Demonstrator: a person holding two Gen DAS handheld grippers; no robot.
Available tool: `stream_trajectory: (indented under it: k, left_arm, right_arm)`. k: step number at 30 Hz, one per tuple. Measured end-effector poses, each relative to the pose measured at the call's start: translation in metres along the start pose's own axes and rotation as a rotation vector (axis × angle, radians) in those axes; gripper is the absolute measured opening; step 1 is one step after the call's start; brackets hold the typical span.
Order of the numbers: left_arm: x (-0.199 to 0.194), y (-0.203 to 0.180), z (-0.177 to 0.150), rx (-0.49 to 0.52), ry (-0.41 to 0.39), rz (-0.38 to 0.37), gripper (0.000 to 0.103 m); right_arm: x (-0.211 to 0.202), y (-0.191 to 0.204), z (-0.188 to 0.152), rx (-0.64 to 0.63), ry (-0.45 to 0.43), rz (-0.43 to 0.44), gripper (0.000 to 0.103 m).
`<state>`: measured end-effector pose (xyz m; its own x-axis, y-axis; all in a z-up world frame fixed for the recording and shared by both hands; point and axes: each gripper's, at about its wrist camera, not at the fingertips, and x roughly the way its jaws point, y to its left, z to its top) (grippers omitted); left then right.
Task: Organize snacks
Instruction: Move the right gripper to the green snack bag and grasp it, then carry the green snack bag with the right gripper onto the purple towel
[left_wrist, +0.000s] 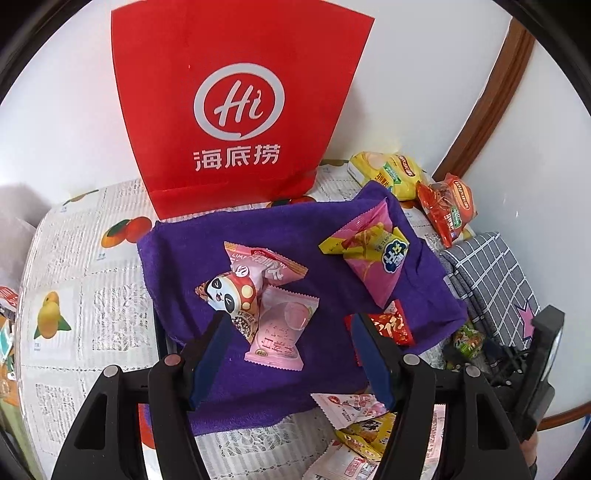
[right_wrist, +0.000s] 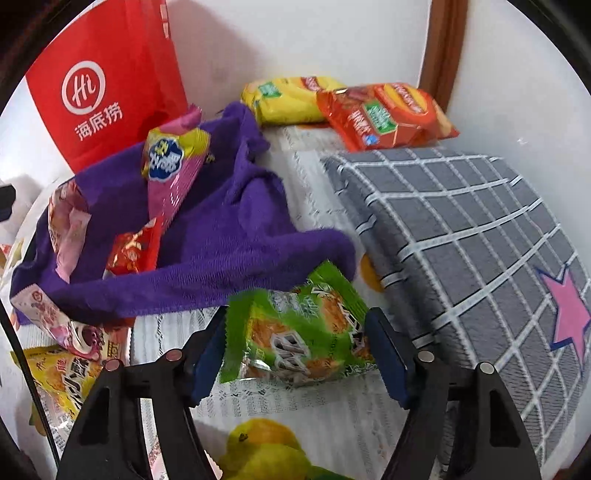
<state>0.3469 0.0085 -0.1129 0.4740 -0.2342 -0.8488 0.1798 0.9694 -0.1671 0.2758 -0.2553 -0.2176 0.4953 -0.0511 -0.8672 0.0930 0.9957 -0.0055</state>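
A purple towel lies on the table with snacks on it: a panda packet, pink packets, a pink-and-yellow cone bag and a small red packet. My left gripper is open above the towel's near part, holding nothing. In the right wrist view a green biscuit packet sits between the open fingers of my right gripper; the pads are at its ends, and I cannot tell if they touch it. The towel lies just behind it.
A red paper bag stands against the wall behind the towel. Yellow and orange snack bags lie at the back right. A grey checked cushion sits on the right. More packets lie at the table's near left edge.
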Motion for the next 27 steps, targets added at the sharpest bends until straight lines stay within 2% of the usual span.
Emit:
stream_trajectory:
  k: [2,5,13,20,23,27]
  left_arm:
    - [-0.003,-0.004,-0.001,0.013,-0.006,0.008,0.065]
    - [-0.010,-0.011,-0.006,0.020,-0.009,0.004,0.065]
    - [-0.014,-0.021,-0.041,0.000,0.031,-0.028,0.065]
    - [-0.003,-0.024,-0.065,-0.063,0.069,-0.063,0.063]
    - [0.007,-0.026,-0.068,-0.079,0.074,-0.069,0.059]
    - [0.022,-0.020,-0.068,-0.139,0.103,-0.065,0.049]
  right_arm:
    - [-0.001,0.000,-0.001,-0.003,-0.007,-0.007,0.060]
    - [-0.007,-0.001,-0.001,0.015,-0.005,0.045,0.059]
    - [-0.047,0.006,-0.010,-0.013,-0.068,0.093,0.058]
    - [-0.067,0.004,-0.020,-0.028,-0.092,0.137,0.058]
    - [-0.071,0.004,-0.024,-0.034,-0.097,0.143,0.058]
    - [-0.071,0.000,-0.029,-0.036,-0.093,0.141,0.059]
